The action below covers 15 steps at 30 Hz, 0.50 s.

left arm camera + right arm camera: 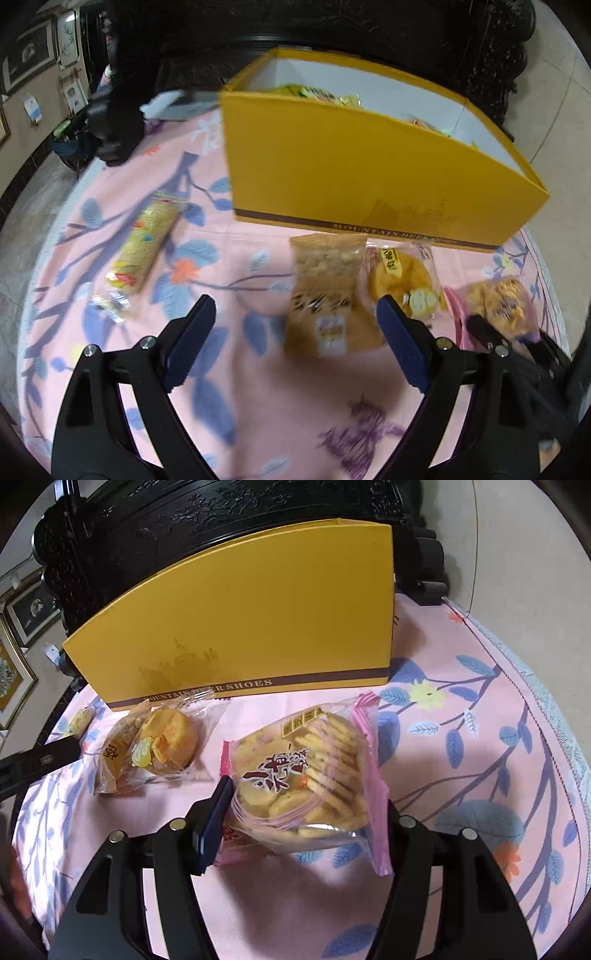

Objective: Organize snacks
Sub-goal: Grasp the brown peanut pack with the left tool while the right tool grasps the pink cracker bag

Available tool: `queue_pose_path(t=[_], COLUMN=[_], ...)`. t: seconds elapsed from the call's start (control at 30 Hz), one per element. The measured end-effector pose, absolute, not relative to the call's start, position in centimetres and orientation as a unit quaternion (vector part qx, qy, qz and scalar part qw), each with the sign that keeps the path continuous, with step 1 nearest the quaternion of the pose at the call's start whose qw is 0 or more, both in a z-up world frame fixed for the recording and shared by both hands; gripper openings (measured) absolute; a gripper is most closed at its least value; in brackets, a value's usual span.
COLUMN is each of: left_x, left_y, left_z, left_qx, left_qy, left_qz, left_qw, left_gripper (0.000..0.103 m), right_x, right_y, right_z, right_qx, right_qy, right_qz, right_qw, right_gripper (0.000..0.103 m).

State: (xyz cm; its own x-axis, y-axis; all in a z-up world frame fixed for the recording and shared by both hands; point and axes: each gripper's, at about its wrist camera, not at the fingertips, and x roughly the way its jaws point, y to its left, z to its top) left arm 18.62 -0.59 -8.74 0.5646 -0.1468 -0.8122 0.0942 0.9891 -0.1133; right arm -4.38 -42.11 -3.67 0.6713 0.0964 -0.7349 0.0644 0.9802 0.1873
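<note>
Between the right jaws: the pink-edged bag of ridged crackers (pixel 306 779) sits on the cloth, its near end deep in the right gripper (pixel 303 812); the left pad (pixel 218 812) presses the bag's side, the right pad is hidden behind the wrapper, so I judge it clenched on the bag.
Bag's long axis: runs roughly straight ahead of the right gripper, toward the yellow shoe box (pixel 258 620).
Way to the box: the box stands just beyond, open top seen from the left wrist view with snack packs already inside; its near wall is tall, so the bag likely must be lifted over it.
Nearer hand: the right one has this bag; the left gripper (pixel 295 321) hangs released and wide above the cloth.
Ahead of the left jaws: an orange peanut-type packet (pixel 325 295), slightly right of centre, long axis pointing toward the box.
Beside it: a clear-wrapped round cake (pixel 402 280), touching or overlapping the packet's edge, partly behind the left gripper's right finger.
Well to the left: a long yellow biscuit pack (pixel 144 243), lying apart, slanted.
Underneath all: pink floral tablecloth (pixel 461 738).
Risk: the loose wrapper may slip as it is raised.
</note>
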Motion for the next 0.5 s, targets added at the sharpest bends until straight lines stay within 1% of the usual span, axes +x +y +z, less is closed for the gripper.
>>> queue_pose_path(t=[0.27,0.5], left_x=[21.2,22.2], left_y=[-2.5,-2.3], left_z=[-11.2,-11.7], left_qx=[-0.023,-0.018], left_qy=[0.482,0.479], left_qz=[-0.057,-0.043], left_qw=[0.874,0.877], left_gripper=[0.09,0.09], right_x=[-5.6,-5.5], right_y=[-42.1,-42.1], right_z=[-3.2,-3.2], right_qx=[0.11,0.108], right_qy=[0.402,0.403], right_qz=[0.024,0.025], right_qw=[0.908,0.908], right_gripper=[0.067,0.068])
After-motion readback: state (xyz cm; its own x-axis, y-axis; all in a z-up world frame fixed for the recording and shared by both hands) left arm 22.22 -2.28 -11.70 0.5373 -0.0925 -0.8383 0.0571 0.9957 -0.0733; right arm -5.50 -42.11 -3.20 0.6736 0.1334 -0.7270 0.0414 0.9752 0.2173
